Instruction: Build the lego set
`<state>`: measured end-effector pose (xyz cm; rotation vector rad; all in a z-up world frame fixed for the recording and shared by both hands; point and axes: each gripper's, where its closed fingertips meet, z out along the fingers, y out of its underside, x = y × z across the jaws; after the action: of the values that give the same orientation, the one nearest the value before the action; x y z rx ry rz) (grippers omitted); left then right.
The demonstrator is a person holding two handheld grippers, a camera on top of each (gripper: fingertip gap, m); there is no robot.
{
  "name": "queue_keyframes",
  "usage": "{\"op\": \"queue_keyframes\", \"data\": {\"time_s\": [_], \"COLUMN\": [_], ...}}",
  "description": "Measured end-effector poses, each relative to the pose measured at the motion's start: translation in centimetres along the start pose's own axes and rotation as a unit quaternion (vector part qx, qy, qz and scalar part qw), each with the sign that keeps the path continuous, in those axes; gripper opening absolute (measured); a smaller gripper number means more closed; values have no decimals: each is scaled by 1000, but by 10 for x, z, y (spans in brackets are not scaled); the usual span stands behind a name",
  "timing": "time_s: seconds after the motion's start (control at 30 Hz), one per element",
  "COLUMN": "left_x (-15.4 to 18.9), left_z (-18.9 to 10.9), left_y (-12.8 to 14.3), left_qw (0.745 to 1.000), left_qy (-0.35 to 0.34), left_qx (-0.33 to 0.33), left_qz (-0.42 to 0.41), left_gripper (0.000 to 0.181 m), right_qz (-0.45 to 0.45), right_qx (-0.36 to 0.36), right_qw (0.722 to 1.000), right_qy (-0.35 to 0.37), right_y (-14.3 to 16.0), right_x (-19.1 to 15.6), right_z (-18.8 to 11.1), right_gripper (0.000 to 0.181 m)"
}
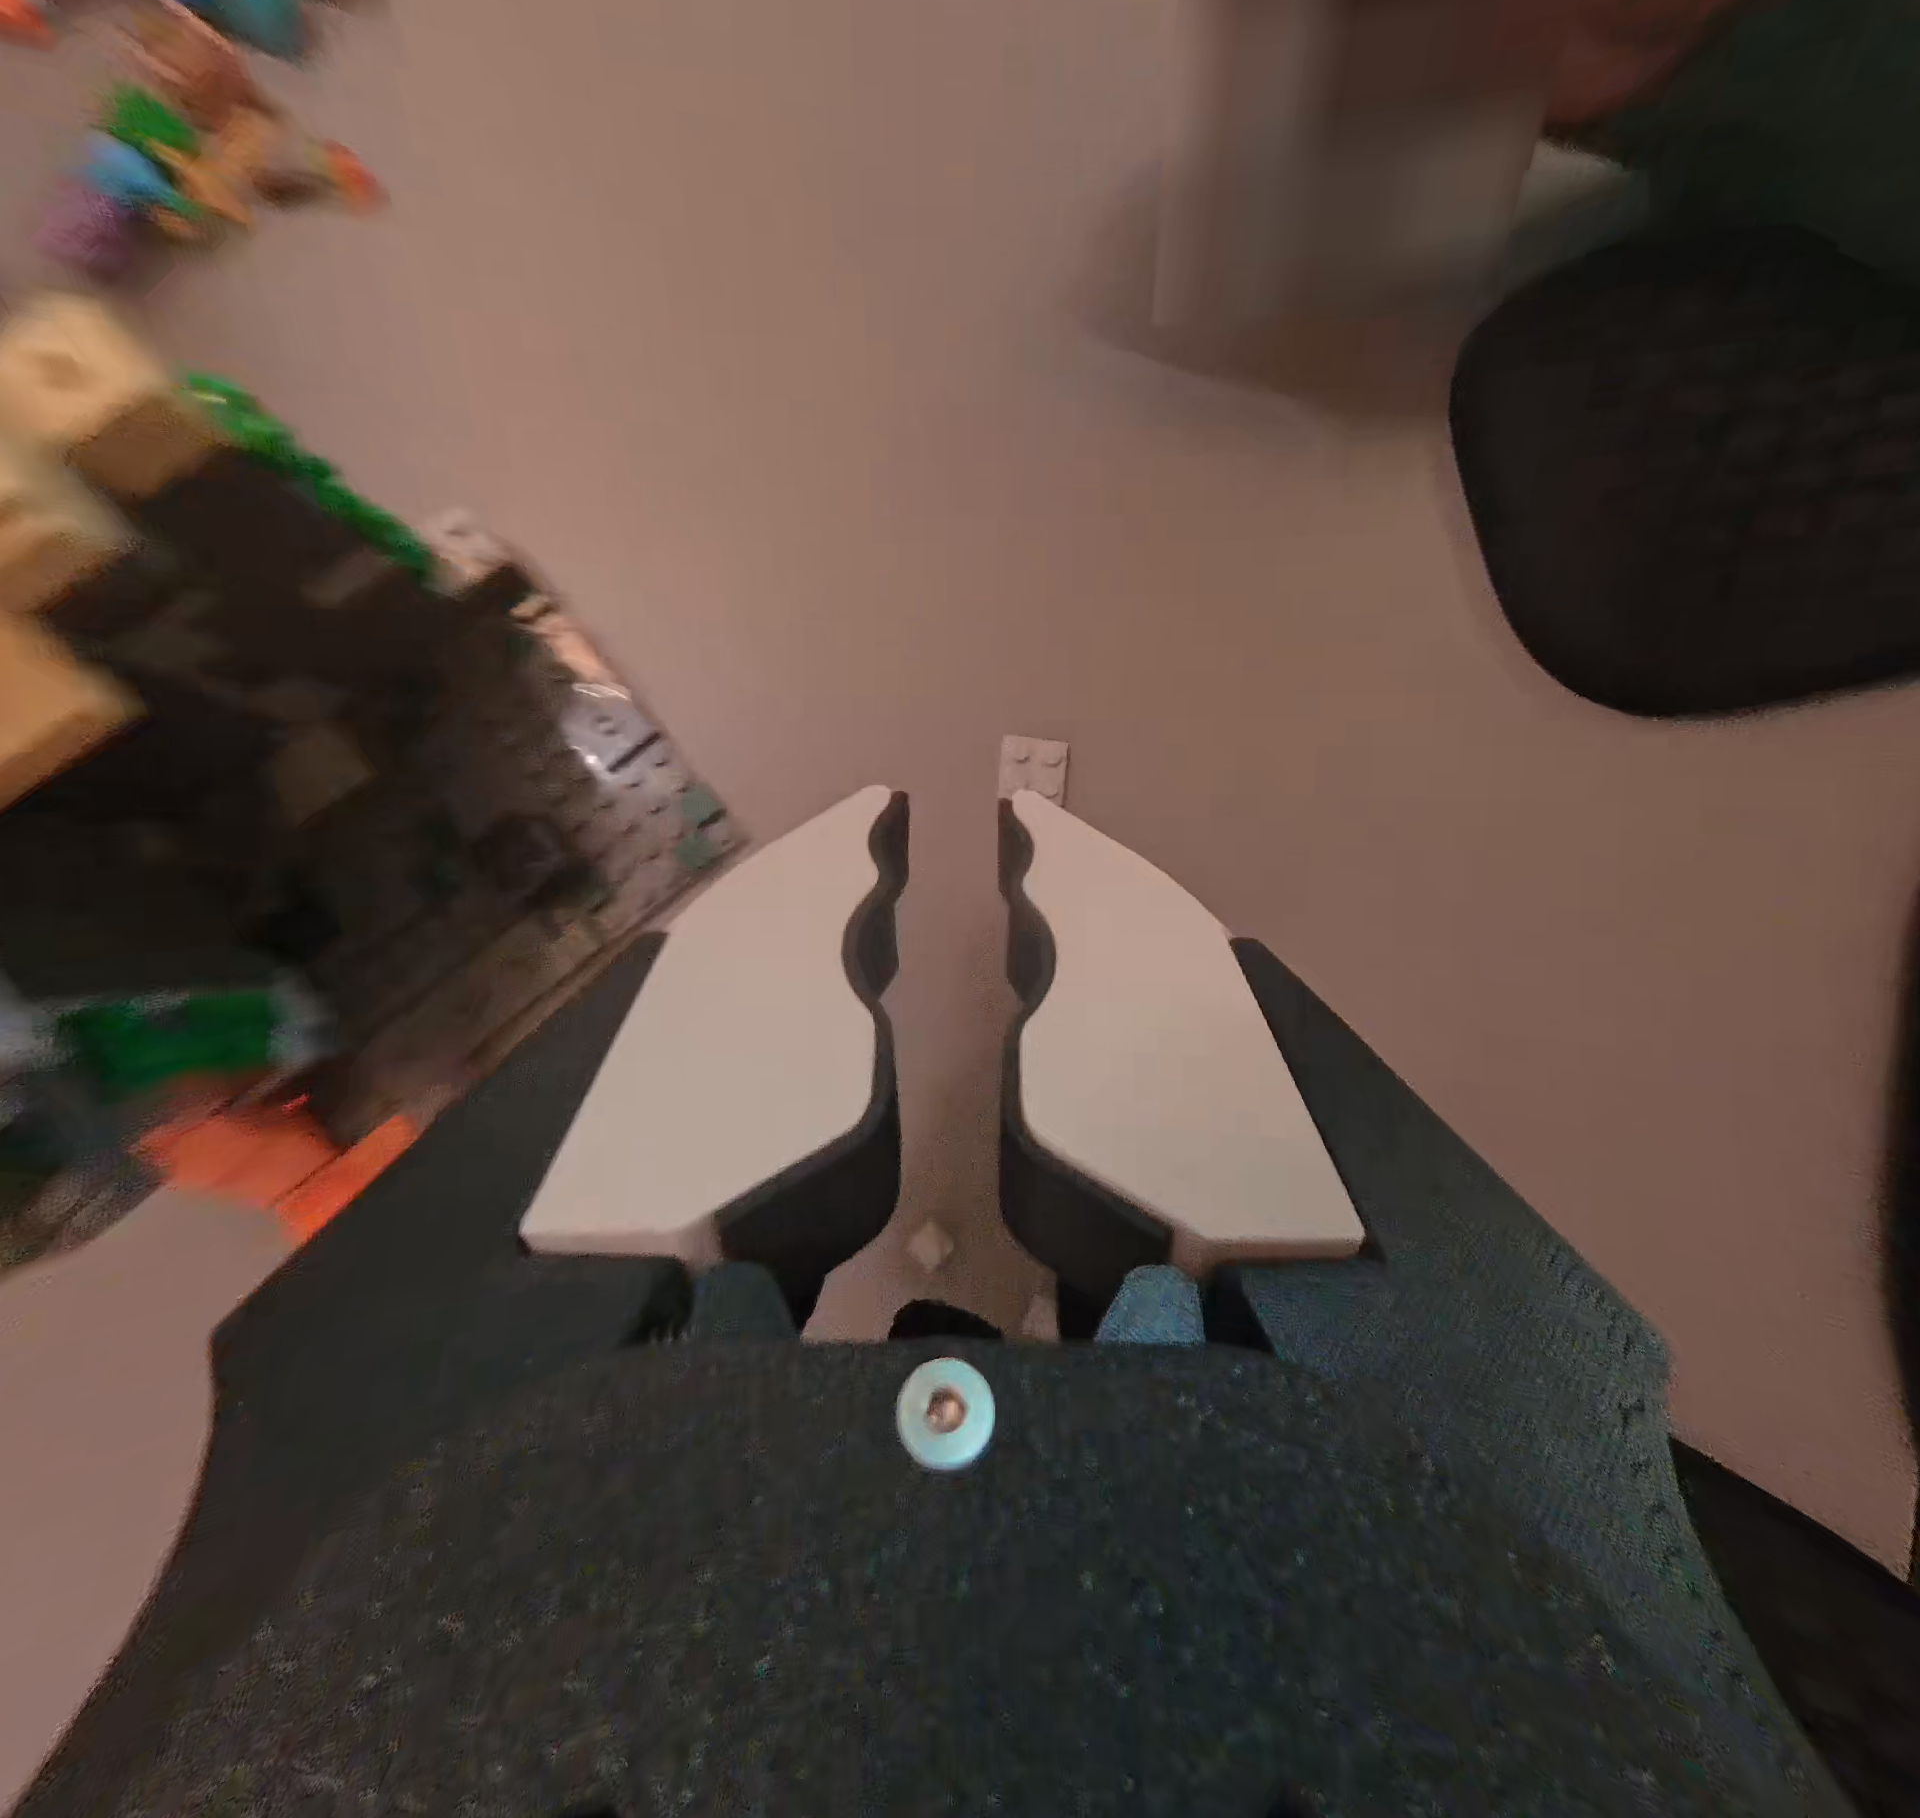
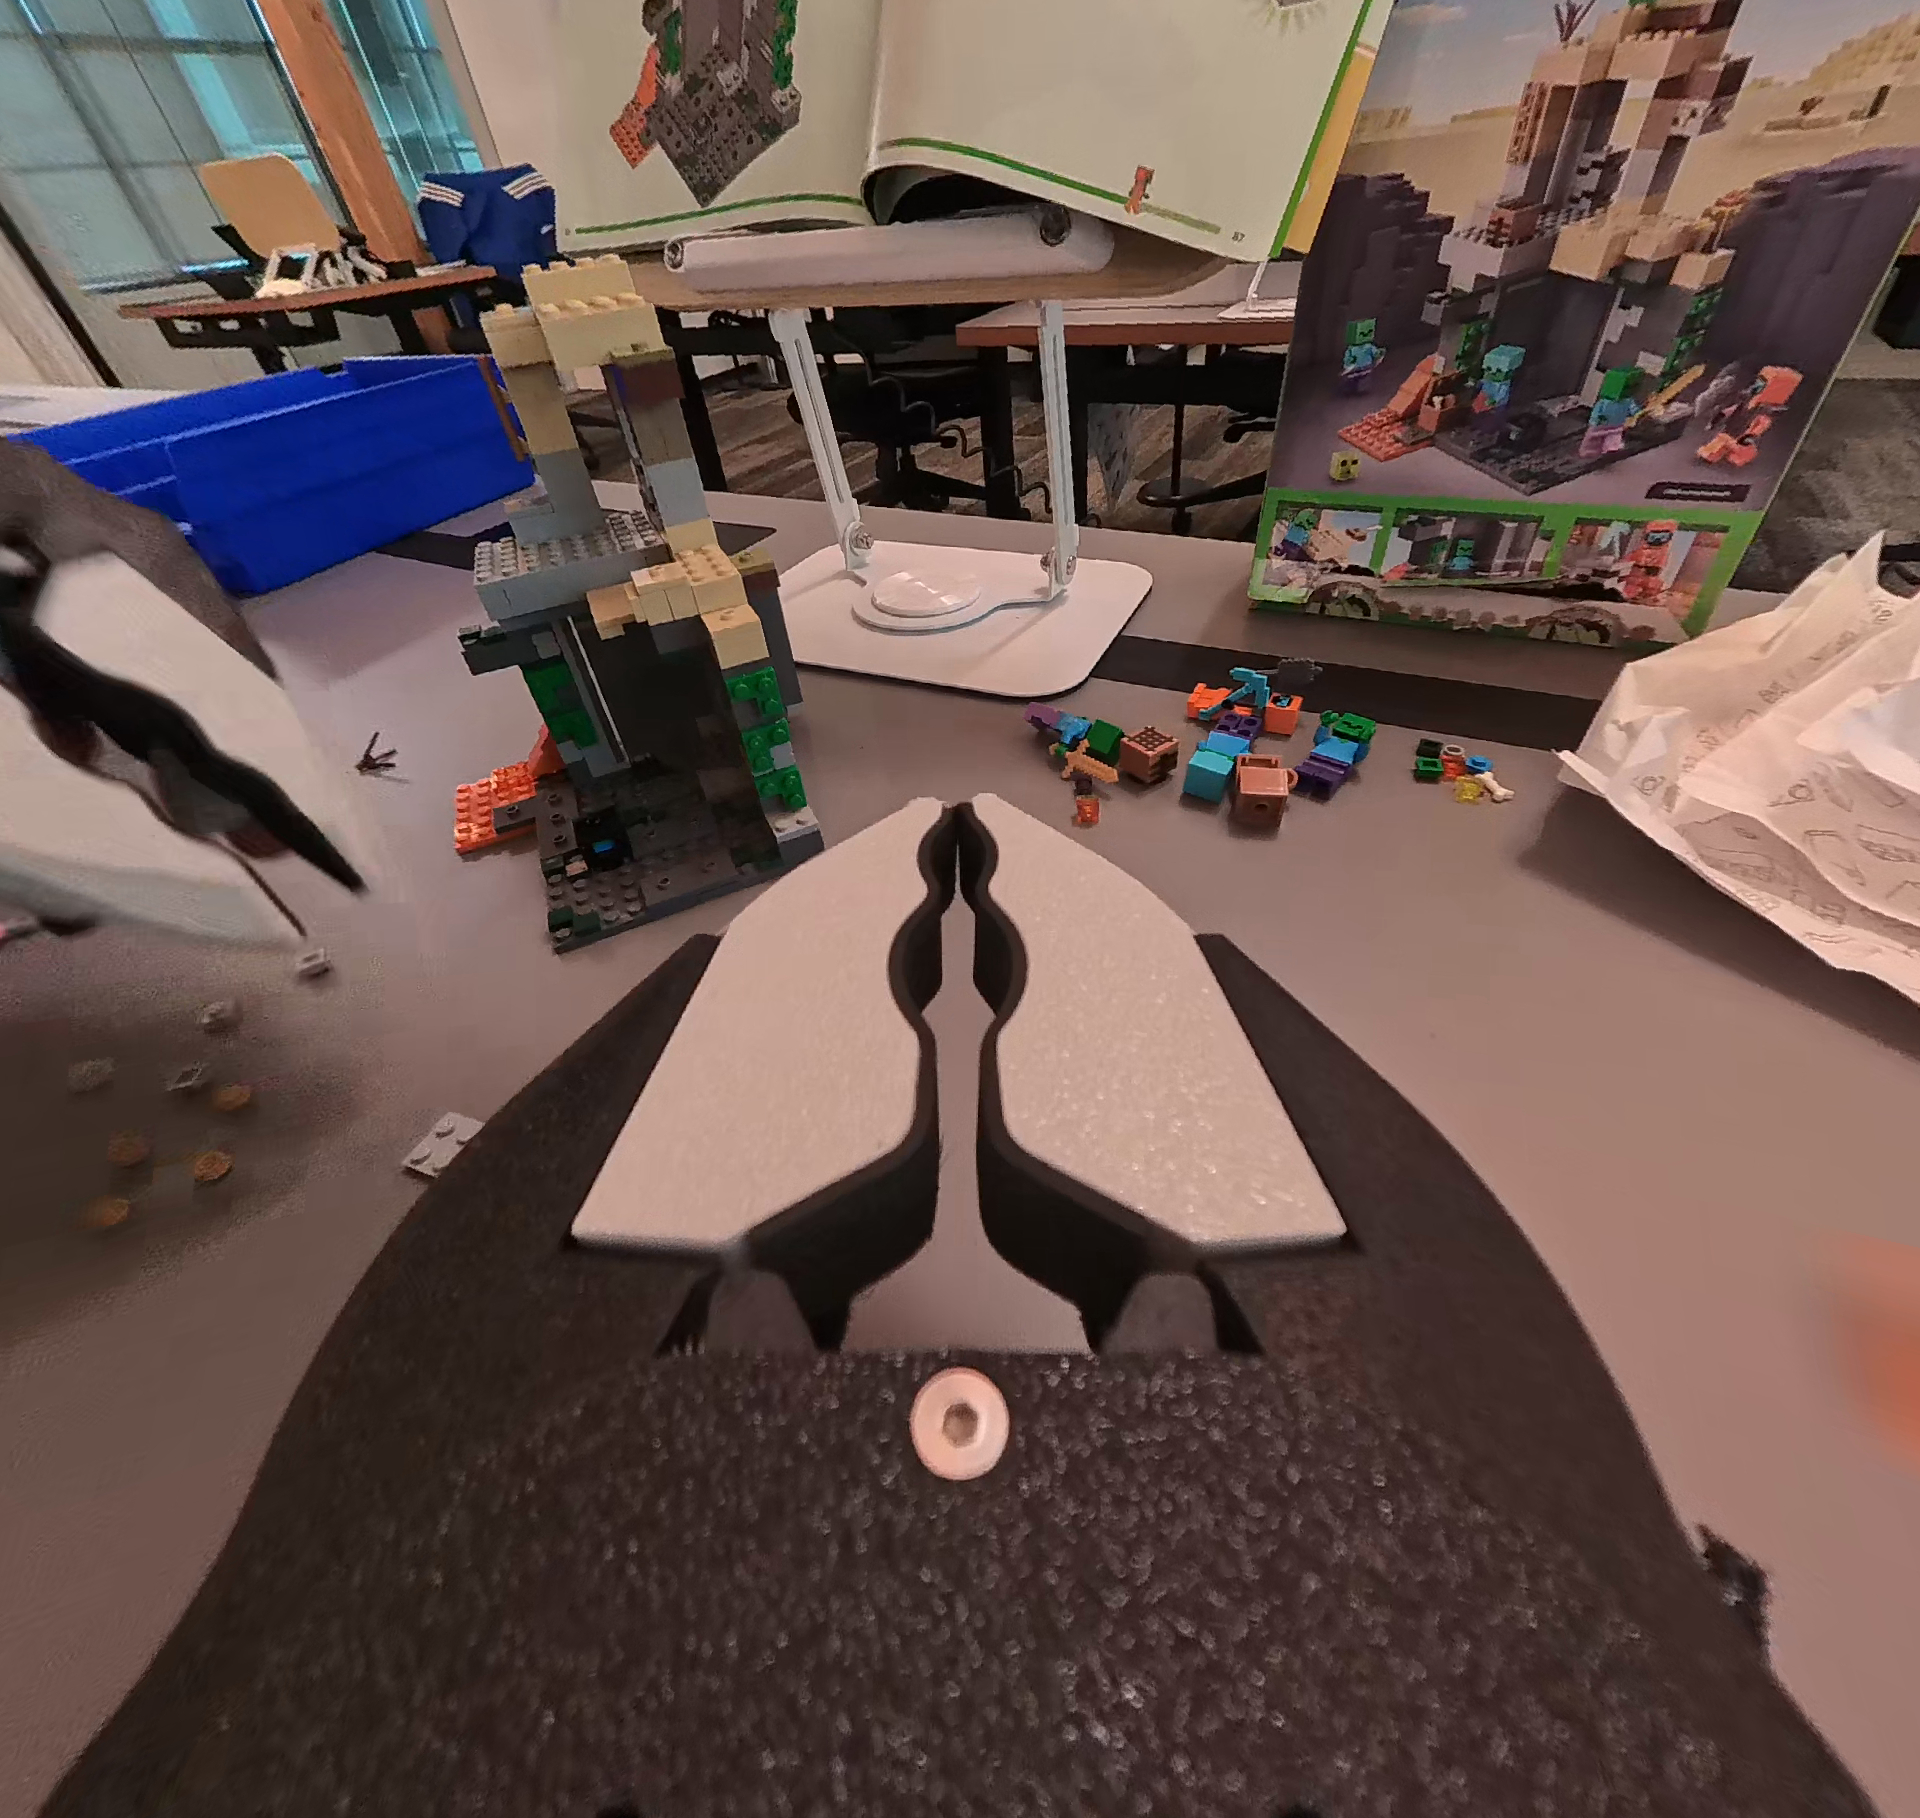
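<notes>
Two grippers are in play. The left gripper [image 1: 953, 807] hangs over the grey table [image 1: 727, 366] with its two white-faced fingers set apart and nothing between them; one small light-grey plate [image 1: 1034, 763] lies flat on the table at about 1 o'clock from the fingertips, just beyond the right one. The right gripper [image 2: 956, 808] has its fingers drawn together until the tips meet, holding nothing. In the right wrist view the left gripper appears again as a blur at 9 o'clock.

One partly built lego tower [image 2: 634, 615] stands on the table at 11 o'clock from the right gripper's tips. Its base is dark grey and black, green bricks climb both sides, one orange plate juts out at its lower left, and tan and grey bricks stack into a narrow top. At 1 o'clock lies one loose cluster of small bricks and figures [image 2: 1226, 745] in blue, orange, purple, green and brown. One more grey plate [image 2: 442, 1144] lies at 8 o'clock, with a blurred scatter of small grey and amber pieces [image 2: 156, 1124] farther left; their count cannot be told.

Behind the tower, one white stand [image 2: 966, 605] holds one open instruction booklet [image 2: 935, 43]. One set box [image 2: 1558, 293] stands upright at 2 o'clock, crumpled white paper bags [image 2: 1766, 781] lie at 3 o'clock, and blue bins [image 2: 291, 459] sit at 10 o'clock. The room beyond shows desks, chairs and tall windows.
</notes>
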<state>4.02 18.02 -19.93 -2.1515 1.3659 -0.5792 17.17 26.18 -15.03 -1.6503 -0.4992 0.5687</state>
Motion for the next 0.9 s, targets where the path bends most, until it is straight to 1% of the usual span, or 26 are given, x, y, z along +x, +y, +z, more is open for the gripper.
{"op": "queue_keyframes", "data": {"time_s": [0.07,0.13,0.2,0.27,0.33,0.37,0.43,0.5,0.53,0.6,0.67,0.7,0.77,0.8,0.9], "left_x": [-8,-23,-41,-61,-84,-99,-128,-150,-159,-173,-181,-184,-187,-189,-195], "left_z": [-32,-72,-120,-171,-221,-248,-297,-329,-341,-351,-353,-349,-338,-333,-319], "left_y": [-7,-7,0,17,44,63,111,166,195,251,302,322,353,362,379], "left_qw": [998,991,979,961,938,921,878,842,824,796,773,768,764,766,772], "left_qy": [-43,-100,-166,-232,-300,-344,-428,-472,-489,-508,-524,-523,-517,-517,-507], "left_qx": [44,80,111,132,136,133,114,93,82,50,1,-19,-56,-68,-88], "left_qz": [-7,-20,-37,-66,-106,-128,-180,-242,-273,-325,-357,-369,-381,-376,-372], "left_gripper": [13,11,8,6,6,6,7,8,9,13,16,17,20,20,22], "right_qz": [-1,0,1,3,6,7,6,5,4,1,0,-1,0,2,3], "right_qx": [-1,-3,-2,-1,1,2,3,5,6,6,6,5,3,2,2], "right_qw": [1000,1000,1000,1000,1000,1000,1000,1000,1000,1000,1000,1000,1000,1000,1000], "right_qy": [-1,-5,-8,-11,-14,-16,-17,-19,-20,-21,-23,-23,-22,-23,-22], "right_y": [1,2,1,0,-1,-2,-3,-4,-5,-5,-5,-4,-3,-2,-2], "right_x": [-1,-3,-5,-6,-7,-7,-9,-11,-11,-13,-14,-14,-14,-13,-12], "right_z": [0,1,1,1,0,0,0,-1,-1,-2,-1,-1,-1,0,-1], "right_gripper": [0,0,0,0,0,0,0,0,0,0,0,0,0,0,0]}}
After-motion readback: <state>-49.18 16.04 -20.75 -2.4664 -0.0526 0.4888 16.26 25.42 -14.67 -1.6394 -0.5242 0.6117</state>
